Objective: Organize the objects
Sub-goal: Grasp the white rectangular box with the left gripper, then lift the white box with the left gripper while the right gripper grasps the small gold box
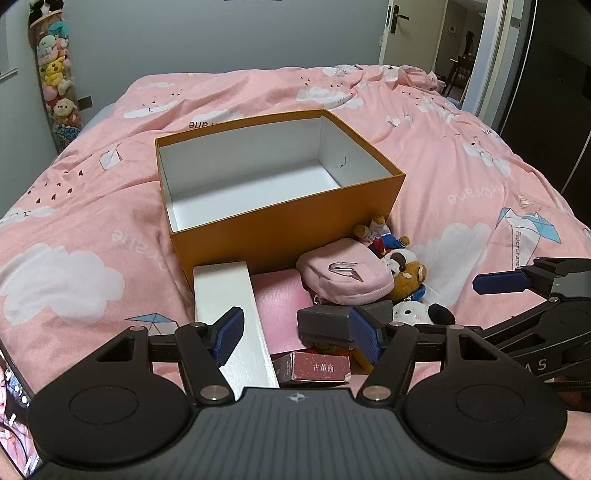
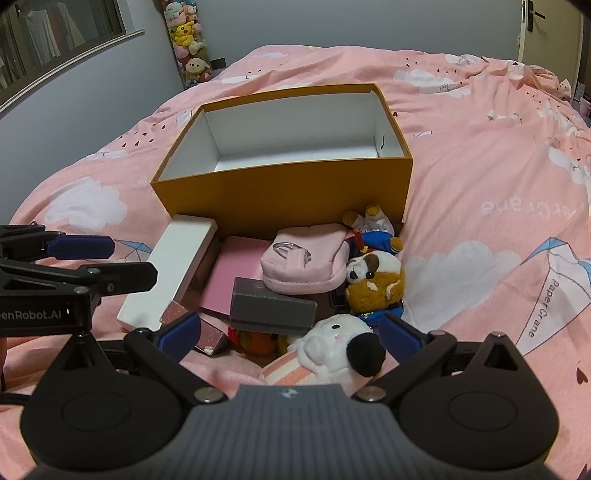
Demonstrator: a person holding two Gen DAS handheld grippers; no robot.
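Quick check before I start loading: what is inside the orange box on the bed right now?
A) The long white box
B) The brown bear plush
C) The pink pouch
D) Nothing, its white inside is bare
D: the orange box shows only its bare white floor and walls, while the pink pouch, brown bear plush and long white box all lie on the bedcover in front of it.

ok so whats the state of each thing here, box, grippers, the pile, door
orange box: lid off, upright, nothing inside
left gripper: open, holding nothing
right gripper: open wide, holding nothing
white long box: closed, leaning on the pile
pink pouch: closed, lying on top of the pile
grey box: closed, tilted on the pile
white plush: lying on the bedding
door: open
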